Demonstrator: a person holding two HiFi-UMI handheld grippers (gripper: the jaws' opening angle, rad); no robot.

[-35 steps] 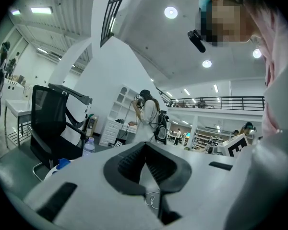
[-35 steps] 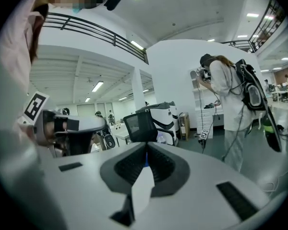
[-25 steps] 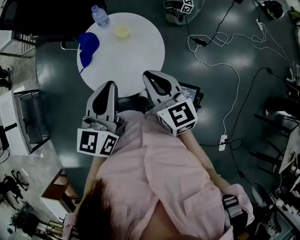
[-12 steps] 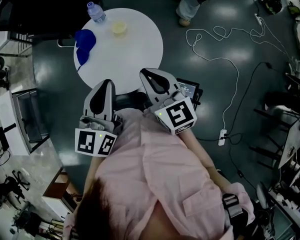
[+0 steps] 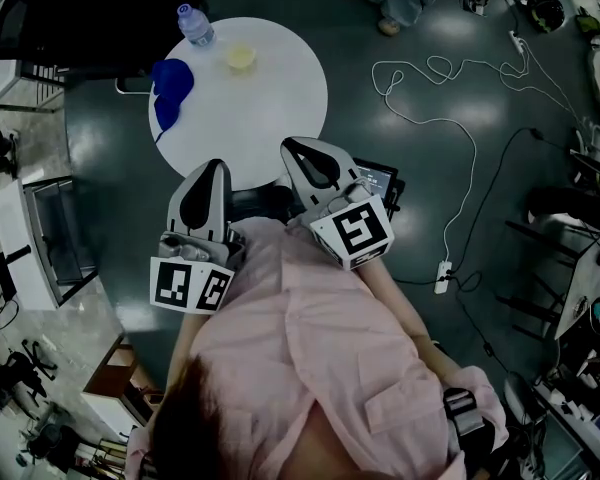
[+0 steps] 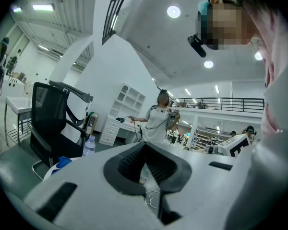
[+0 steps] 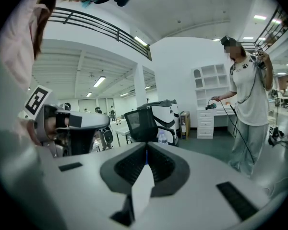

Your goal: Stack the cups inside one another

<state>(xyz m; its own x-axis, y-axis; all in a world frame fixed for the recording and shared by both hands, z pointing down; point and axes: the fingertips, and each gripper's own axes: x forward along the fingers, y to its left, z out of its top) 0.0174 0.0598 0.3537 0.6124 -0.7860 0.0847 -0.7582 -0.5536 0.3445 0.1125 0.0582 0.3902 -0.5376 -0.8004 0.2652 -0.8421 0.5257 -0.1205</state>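
Two blue cups (image 5: 169, 85) lie at the left rim of the round white table (image 5: 260, 108), and a small yellow cup (image 5: 240, 57) stands near its far side. Both grippers hover at the table's near edge, close to my chest and well short of the cups. My left gripper (image 5: 211, 171) is shut with nothing between its jaws, and so is my right gripper (image 5: 302, 151). The left gripper view shows its jaws meeting at the left gripper's tip (image 6: 145, 143), with a blue cup (image 6: 63, 161) low at the left. In the right gripper view the right gripper (image 7: 146, 151) is shut too.
A water bottle (image 5: 194, 25) stands at the table's far left rim, by a black chair (image 5: 90, 18). A dark tablet (image 5: 380, 180) lies below the right gripper. Cables and a power strip (image 5: 445, 283) cross the floor on the right. Another person (image 7: 247, 104) stands beyond the table.
The other person, carrying a marker cube, has walked from the top middle of the head view to the top right. Both grippers have kept still.
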